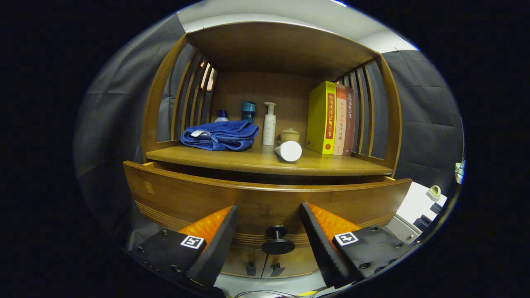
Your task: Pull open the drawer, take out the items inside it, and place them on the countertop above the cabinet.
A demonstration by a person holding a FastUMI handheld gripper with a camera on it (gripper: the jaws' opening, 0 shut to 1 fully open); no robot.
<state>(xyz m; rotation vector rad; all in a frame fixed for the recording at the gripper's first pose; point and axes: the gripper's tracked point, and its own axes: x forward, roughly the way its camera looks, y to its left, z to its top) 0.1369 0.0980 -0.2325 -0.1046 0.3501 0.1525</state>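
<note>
Nearest, my gripper (269, 219) stood wide open, its fingers (219, 240) clear of everything. Between them sat the dark round knob (277, 244) of the drawer (265, 198), touching neither finger. That drawer front was pulled partly out from under the countertop (265, 161); I could not see its interior. Beyond it, at 12 o'clock from the knob, a white cylinder (288, 151) lay on its side near the countertop edge. At 11 o'clock lay a folded blue towel (219, 135). Farther back stood a white pump bottle (269, 124), and at 1 o'clock three upright books (331, 118).
</note>
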